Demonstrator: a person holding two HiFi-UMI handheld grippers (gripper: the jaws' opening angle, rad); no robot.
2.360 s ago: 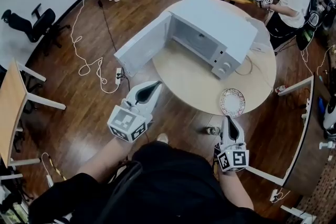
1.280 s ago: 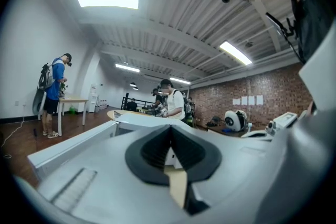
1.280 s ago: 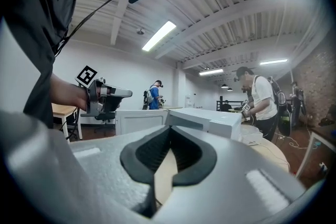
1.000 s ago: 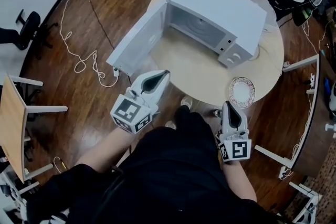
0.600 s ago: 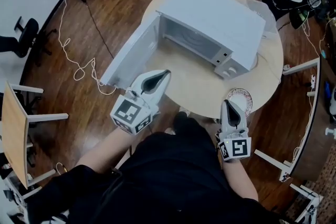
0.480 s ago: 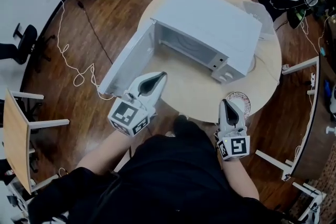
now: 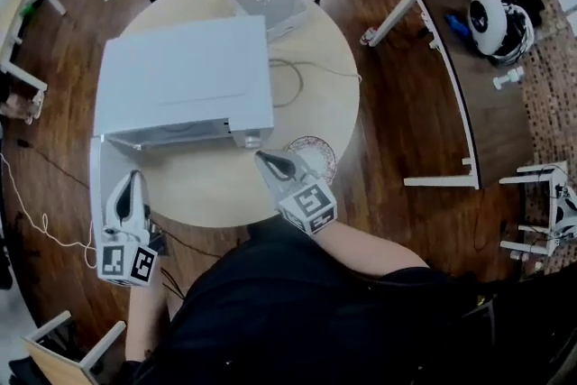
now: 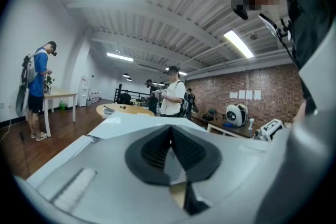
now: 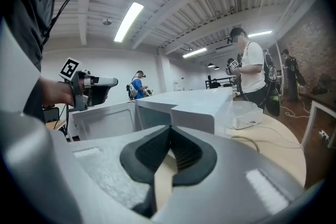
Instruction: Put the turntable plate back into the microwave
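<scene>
- There's the turntable plate (image 7: pixel 321 155), lying flat on the round tabletop (image 7: pixel 311 50). It sits right of centre in the head view, close to the tabletop's near rim and just below the front right corner of the microwave (image 7: pixel 185 72).
- The right gripper (image 7: pixel 262 158) hangs just beside the plate's left side, jaws pressed together with nothing in them. Whether its tip touches the plate, I can't tell.
- Down at lower left, the left gripper (image 7: pixel 134 178) is beside the open microwave door (image 7: pixel 94 185), its jaws together and empty too.
- Nobody has the plate yet, so the job looks barely begun.
- The plate looks like a thin, rigid disc with a patterned rim, glass or ceramic I'd guess. That would make it stiff, smooth and a bit weighty, and breakable if it drops or knocks the oven's frame.
- Lying flat, it offers only its rim. I'd say the jaws must open and pinch across that rim, one over and one under, on the side nearest the tabletop's edge.
- A one-sided hold on a slick disc may let it sag or slip. It wants a firm bite and a level carry into the cavity.
</scene>
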